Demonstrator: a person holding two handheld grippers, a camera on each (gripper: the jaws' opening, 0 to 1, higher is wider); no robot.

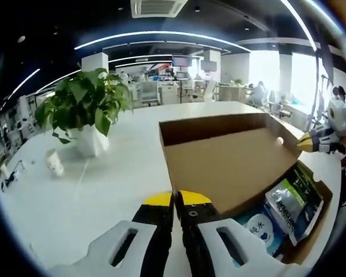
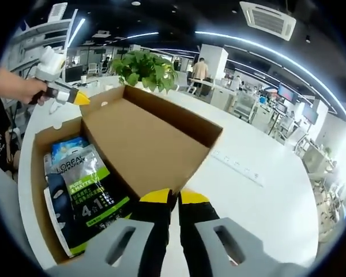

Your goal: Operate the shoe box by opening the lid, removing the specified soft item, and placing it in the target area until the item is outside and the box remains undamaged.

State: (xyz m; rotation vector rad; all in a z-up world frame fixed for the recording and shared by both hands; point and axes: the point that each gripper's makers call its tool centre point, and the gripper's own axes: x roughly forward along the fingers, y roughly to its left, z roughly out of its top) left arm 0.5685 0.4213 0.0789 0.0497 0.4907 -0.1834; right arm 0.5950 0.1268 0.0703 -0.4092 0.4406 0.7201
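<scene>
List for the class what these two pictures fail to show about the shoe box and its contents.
- Shoe box interior: in the right gripper view the raised lid covers the far part; what lies beneath is hidden.
- Green pouch: the lower edge is cut off by the box wall; small print is unreadable.
- Blue pouch: in the left gripper view the left claw and lid cover most of it.

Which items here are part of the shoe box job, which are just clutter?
Job:
brown cardboard shoe box, lid open
soft green-and-black L'Oreal pouch inside
blue-and-white packet inside
left gripper, right gripper, both shut on lid edge

Clutter:
green potted plant, white pot
white paper cup
white power strip
</scene>
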